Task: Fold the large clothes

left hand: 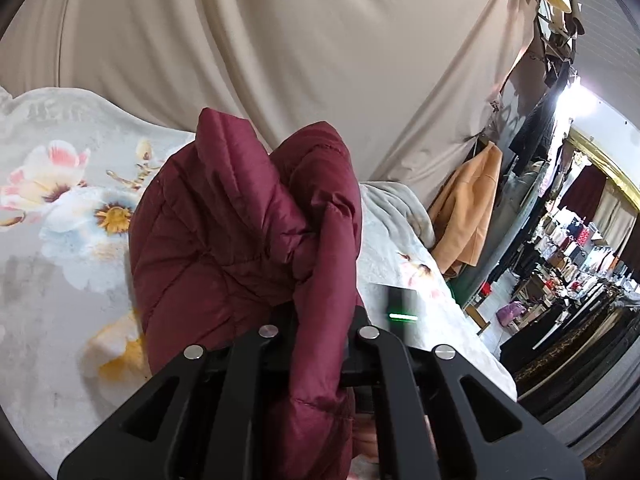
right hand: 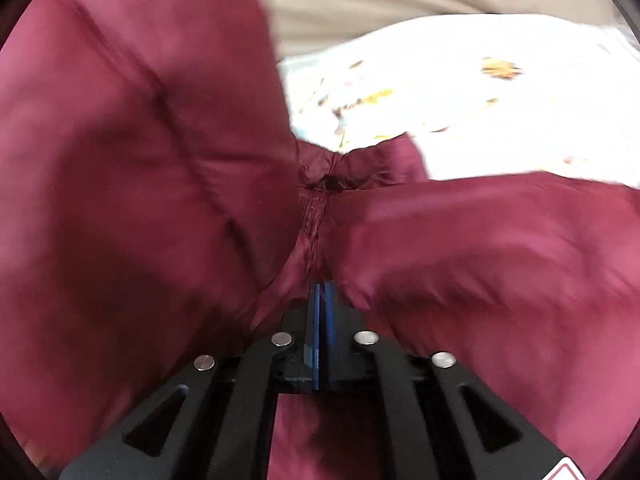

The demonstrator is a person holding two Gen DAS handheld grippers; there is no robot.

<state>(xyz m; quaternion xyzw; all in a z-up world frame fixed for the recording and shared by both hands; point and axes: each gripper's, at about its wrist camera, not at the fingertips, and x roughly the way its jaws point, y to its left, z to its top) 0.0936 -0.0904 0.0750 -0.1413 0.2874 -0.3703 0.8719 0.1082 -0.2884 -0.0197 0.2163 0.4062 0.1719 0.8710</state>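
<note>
Left gripper (left hand: 320, 344): jaws closed on a bunched fold of the maroon quilted puffer jacket (left hand: 244, 224), which rises in front of the camera and drapes down between the linkage arms. Right gripper (right hand: 323, 292): blue-padded jaws pressed together, pinching a gathered seam of the same jacket (right hand: 160, 184); the fabric billows to both sides, blurred. Under the garment lies a pale floral bedsheet (left hand: 60, 208). A beige curtain (left hand: 280, 40) hangs behind it. An orange coat (left hand: 472, 208) hangs beside the curtain, near crowded clothing racks (left hand: 576, 256).
</note>
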